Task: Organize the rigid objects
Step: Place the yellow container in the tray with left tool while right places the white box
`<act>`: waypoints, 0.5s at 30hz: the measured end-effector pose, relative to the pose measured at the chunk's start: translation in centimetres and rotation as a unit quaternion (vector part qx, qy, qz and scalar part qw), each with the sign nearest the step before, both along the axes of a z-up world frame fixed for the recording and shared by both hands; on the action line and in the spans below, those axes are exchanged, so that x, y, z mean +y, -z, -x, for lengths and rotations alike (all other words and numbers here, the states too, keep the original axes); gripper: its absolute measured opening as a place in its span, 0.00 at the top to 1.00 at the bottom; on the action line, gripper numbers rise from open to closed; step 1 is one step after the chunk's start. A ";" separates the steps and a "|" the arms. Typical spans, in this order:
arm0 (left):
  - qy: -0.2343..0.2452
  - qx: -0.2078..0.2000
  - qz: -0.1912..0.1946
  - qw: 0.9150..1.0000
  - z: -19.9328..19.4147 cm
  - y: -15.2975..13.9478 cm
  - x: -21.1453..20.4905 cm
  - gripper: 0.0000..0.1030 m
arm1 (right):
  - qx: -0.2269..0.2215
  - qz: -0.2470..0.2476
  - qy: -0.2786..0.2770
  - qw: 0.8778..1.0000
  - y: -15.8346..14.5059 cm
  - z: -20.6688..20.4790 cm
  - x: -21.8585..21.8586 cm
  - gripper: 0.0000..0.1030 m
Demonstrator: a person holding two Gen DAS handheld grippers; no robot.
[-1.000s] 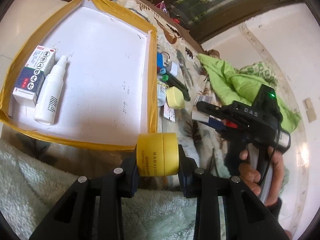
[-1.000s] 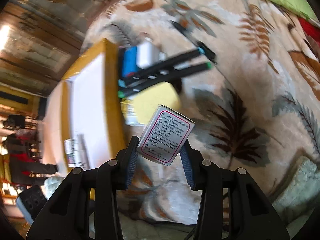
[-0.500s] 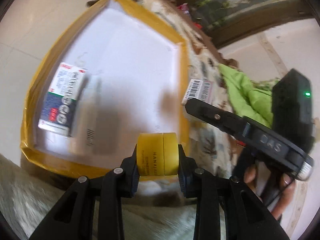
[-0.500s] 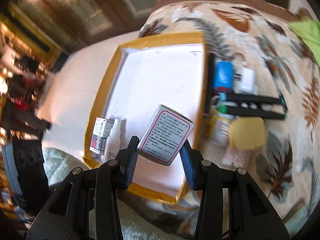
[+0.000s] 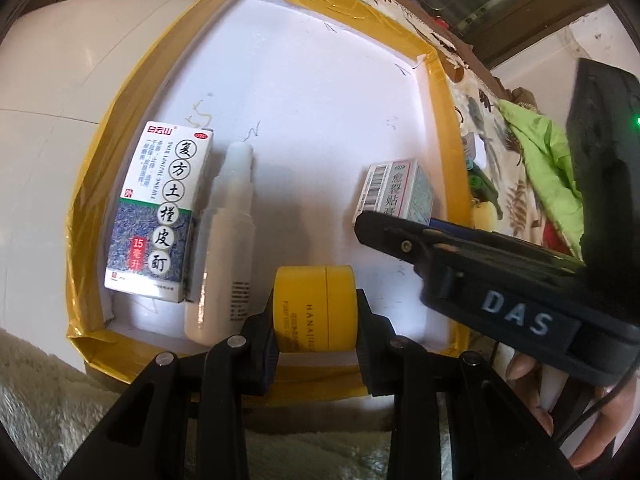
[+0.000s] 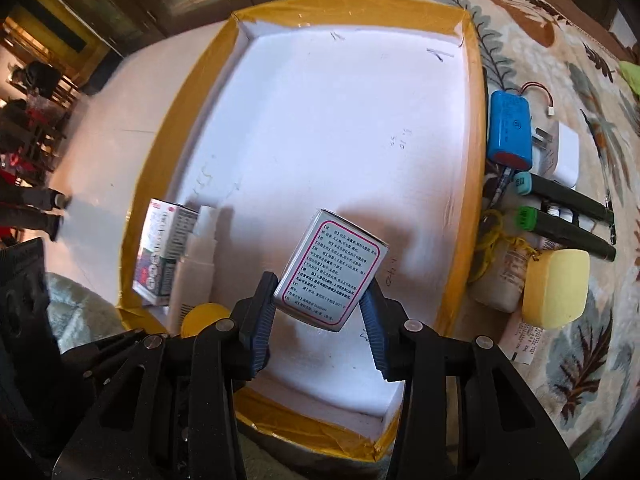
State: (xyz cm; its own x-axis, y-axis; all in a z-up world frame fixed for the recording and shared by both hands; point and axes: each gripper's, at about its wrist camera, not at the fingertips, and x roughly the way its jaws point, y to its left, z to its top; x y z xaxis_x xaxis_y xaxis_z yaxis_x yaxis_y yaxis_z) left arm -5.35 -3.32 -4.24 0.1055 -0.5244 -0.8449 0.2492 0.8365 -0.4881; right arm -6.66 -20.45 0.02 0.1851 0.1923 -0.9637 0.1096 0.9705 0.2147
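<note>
Shallow white foam tray (image 5: 320,92) with glossy yellow tape round its rim, set on a leaf-printed plush cloth (image 6: 560,12). At the tray's lower left in the left wrist view: a rectangular cardboard medicine box (image 5: 160,208) printed with Chinese characters, lying flat, touching a smooth white plastic spray bottle (image 5: 224,248) on its side.

Left gripper (image 5: 316,320) angled down over the tray's near edge, black fingers clamped on a small round yellow jar (image 5: 314,308), matte, lid seam upright, at lower centre of frame.

Right gripper (image 6: 320,304) pointing steeply down over the tray floor, blue ribbed pads pinching a small glossy carton (image 6: 330,268) with a pink-bordered text panel, tilted, at frame centre.

Right of the tray on the cloth: blue cylindrical battery pack (image 6: 510,130), two black markers (image 6: 568,216), a yellow sponge block (image 6: 556,288).
</note>
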 end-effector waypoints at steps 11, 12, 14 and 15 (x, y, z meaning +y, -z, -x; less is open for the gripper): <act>0.000 -0.040 0.028 0.999 1.3 -1.7 0.5 0.27 | 0.021 -0.096 0.053 0.994 1.1 -0.6 -1.5 0.58; -0.006 -0.046 0.034 0.998 1.4 -1.9 0.8 0.26 | 0.020 -0.113 0.063 0.991 1.1 -0.6 -1.9 0.54; -0.011 -0.046 0.039 0.998 1.5 -1.9 1.0 0.26 | 0.021 -0.148 0.077 0.986 1.0 -0.4 -2.5 0.48; -0.014 -0.043 0.042 0.998 1.6 -1.9 1.1 0.26 | 0.020 -0.154 0.081 0.985 0.9 -0.4 -2.7 0.48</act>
